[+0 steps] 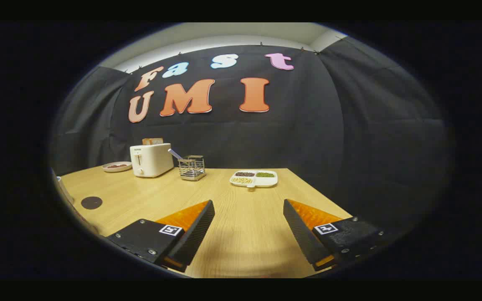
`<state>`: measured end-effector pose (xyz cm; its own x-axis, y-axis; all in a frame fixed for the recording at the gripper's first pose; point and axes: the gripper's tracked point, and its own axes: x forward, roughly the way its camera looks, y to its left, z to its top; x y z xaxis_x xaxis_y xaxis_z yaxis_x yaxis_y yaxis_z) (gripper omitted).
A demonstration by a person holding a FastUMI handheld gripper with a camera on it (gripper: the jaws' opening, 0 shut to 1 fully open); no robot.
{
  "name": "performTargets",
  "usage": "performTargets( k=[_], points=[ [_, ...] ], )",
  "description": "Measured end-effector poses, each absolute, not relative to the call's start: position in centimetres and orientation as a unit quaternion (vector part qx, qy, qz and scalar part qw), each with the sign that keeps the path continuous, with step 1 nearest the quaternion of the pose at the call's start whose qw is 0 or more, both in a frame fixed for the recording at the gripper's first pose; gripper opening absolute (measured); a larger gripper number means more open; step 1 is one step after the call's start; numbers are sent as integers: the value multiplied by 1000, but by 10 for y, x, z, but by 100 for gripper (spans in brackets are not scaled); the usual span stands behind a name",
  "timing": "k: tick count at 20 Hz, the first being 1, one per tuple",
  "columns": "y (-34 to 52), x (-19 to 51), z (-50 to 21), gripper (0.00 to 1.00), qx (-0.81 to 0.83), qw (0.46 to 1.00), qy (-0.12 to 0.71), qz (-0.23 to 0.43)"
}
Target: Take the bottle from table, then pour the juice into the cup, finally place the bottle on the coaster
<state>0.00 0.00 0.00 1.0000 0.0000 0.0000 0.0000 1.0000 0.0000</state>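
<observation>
My gripper (248,207) hangs above the wooden table (241,225), its two fingers spread wide apart with only bare tabletop between them. A small dark round coaster (91,202) lies flat on the table, off to the left of the left finger. At the far left rim, beside the coaster, something pale and curved (63,190) shows in part; what it is cannot be told.
At the back left stand a white toaster (151,159) with bread in it and a small plate (116,166). A wire holder (191,167) with a utensil sits beside it. A white divided dish (254,178) of beans lies straight ahead, beyond the fingers. The table's right edge falls off near the right finger.
</observation>
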Motion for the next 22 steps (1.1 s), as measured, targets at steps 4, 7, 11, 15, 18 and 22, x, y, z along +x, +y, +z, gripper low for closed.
performTargets(
  k=[4, 7, 11, 15, 18, 22],
  points=[
    [1, -2, 30, 98, -37, 997, -65, -16],
    [-2, 4, 30, 99, 26, 998, -43, -27],
    [13, -14, 56, 99, 21, 998, -40, -47],
    [60, -71, 80, 99, 55, 997, -43, -33],
    [89, -119, 81, 99, 61, 996, -51, -37],
    [117, -173, 73, 99, 85, 995, -42, -38]
  ],
)
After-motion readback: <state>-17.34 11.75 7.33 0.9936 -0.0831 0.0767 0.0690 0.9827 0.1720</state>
